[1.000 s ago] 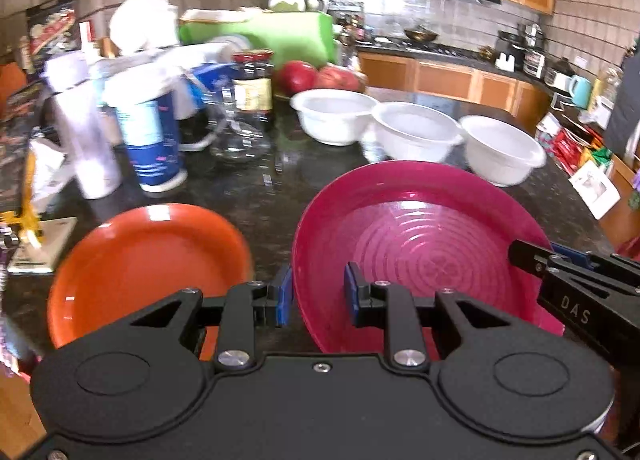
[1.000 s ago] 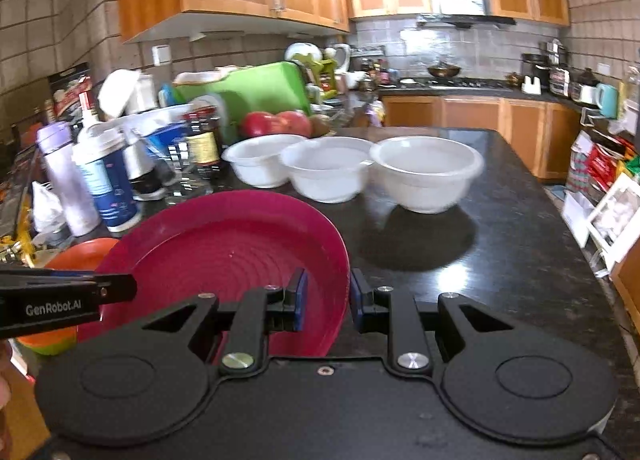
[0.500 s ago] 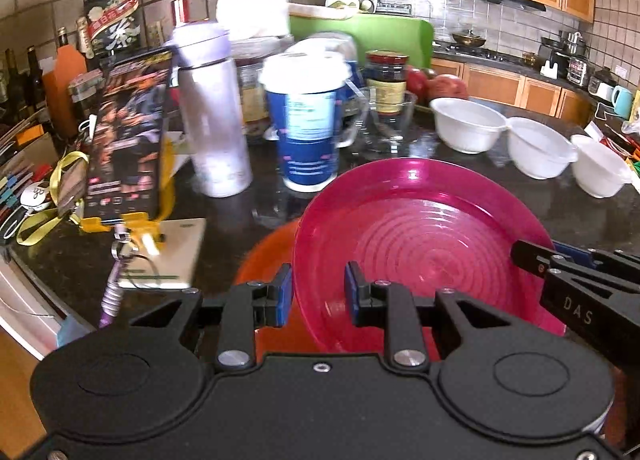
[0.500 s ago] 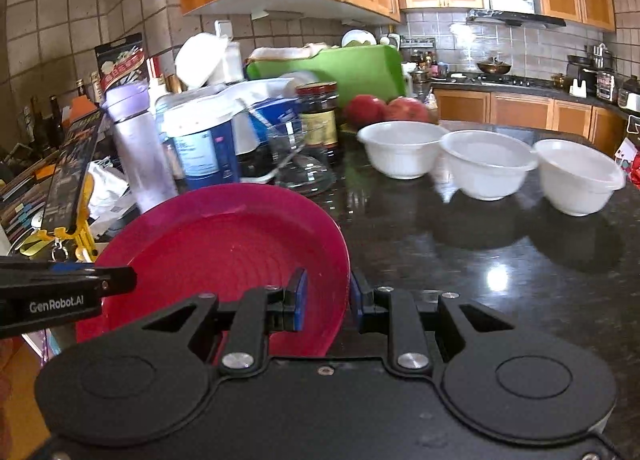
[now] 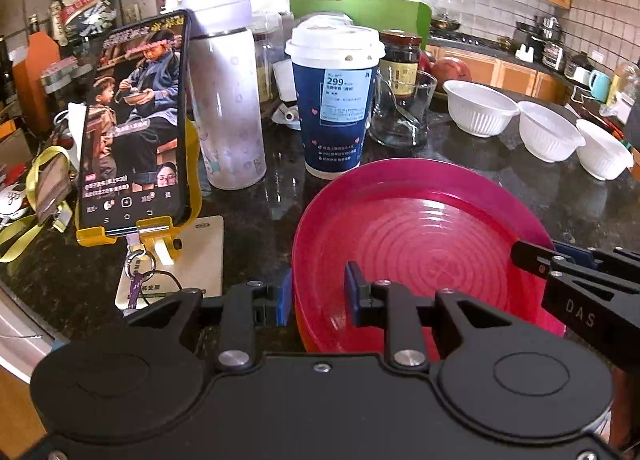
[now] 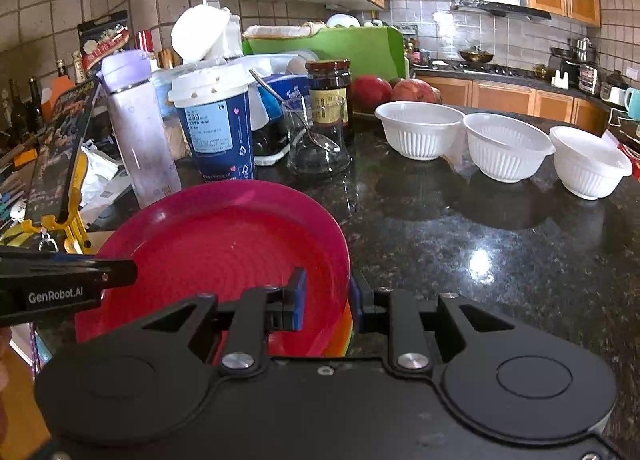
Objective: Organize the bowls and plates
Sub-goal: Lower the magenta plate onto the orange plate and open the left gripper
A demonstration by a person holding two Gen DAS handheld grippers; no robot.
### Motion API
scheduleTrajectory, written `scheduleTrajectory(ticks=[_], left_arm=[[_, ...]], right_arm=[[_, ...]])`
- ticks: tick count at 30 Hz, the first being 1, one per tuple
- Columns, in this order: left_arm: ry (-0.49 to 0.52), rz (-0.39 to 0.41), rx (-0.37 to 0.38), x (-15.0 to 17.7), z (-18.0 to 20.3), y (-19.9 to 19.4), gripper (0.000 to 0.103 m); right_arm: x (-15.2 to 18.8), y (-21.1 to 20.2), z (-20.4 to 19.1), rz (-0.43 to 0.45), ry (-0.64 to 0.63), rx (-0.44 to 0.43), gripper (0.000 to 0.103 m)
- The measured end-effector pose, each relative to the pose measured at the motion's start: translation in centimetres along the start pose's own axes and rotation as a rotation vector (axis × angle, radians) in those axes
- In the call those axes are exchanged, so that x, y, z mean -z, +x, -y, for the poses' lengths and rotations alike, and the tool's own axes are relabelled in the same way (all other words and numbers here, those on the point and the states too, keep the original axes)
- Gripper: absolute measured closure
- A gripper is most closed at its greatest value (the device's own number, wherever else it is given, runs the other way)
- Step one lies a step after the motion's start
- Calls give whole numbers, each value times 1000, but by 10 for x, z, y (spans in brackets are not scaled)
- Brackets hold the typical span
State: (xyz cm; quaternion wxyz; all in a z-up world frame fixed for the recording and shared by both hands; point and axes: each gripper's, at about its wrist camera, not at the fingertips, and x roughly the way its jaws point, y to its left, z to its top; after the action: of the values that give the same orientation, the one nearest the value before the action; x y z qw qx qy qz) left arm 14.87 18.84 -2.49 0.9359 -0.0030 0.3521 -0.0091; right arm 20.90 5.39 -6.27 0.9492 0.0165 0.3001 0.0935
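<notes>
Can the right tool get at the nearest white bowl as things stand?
Probably not yet: the right tool straddles the pink plate rim. Bare counter lies before the bowl.

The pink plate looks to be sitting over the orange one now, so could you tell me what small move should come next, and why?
Probably open both grippers: the pink plate already lies on the orange plate, with the left gripper and right gripper each straddling its rim.
</notes>
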Motion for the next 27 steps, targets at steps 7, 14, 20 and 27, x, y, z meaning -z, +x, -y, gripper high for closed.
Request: scheduleTrajectory(ticks=[7,14,20,27], left_arm=[[63,-4,13,5,1,2,69],[65,4,56,4,-2,-4,68],[63,19,61,4,-2,-8,68],[65,26,73,3,2,-10,68]], right_arm=[[1,-2,0,-21,3,26,78],[2,-5,-4,-2,-16,44,78],[-1,-10,-1,31,2,64,78],[0,-17,1,47,14,73,78]])
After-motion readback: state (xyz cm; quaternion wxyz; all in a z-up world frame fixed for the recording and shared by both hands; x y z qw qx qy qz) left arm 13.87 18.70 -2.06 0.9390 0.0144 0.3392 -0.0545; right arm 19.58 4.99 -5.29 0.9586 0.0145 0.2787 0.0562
